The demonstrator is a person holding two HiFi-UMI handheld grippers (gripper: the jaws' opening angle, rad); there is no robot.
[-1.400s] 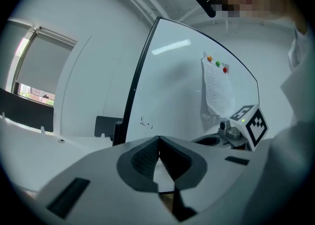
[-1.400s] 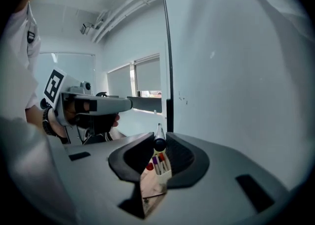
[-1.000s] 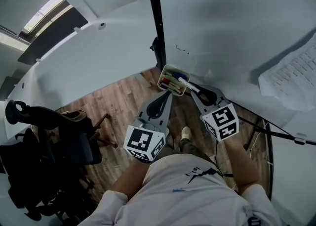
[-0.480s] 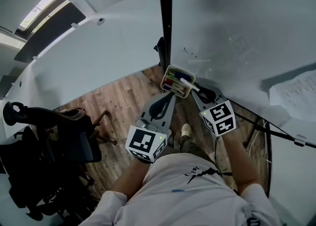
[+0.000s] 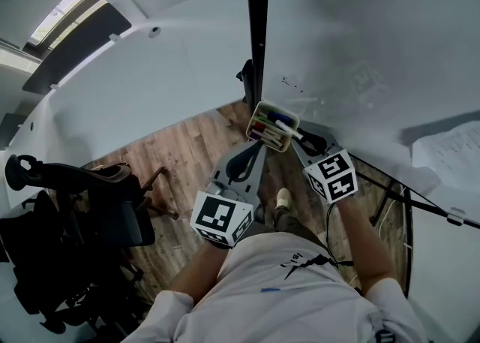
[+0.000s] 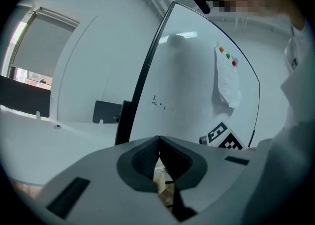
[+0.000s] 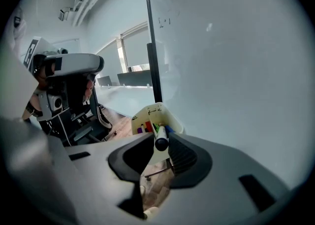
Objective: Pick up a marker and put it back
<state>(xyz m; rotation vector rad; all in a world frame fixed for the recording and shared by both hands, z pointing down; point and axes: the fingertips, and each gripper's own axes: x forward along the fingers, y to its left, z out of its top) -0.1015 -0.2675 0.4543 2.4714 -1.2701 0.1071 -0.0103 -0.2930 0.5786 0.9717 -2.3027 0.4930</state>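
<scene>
The right gripper (image 7: 160, 143) has its fingers (image 7: 181, 156) clamped on a marker (image 7: 161, 139), near its dark end. In the head view the marker (image 5: 289, 129) is white and points from that gripper toward 10 o'clock. Its far tip sits over the box (image 5: 256, 112) that hangs at the bottom of the whiteboard (image 5: 360, 49). I cannot tell if the tip is touching the box yet. The box (image 7: 147, 113) has other markers (image 7: 146, 128) in it, red, green, blue and purple. The left gripper (image 6: 159, 152) has its fingers together and holds nothing. It waits just under the box, at 6 o'clock from it. The marker looks light, hard and smooth, so I think it could slip or spin if the hold is loose. It will not bend or break easily. A hold around the middle of its body would keep it more steady than a hold near the end. To put it back, I think the tip must go down into a free spot beside the other markers.
</scene>
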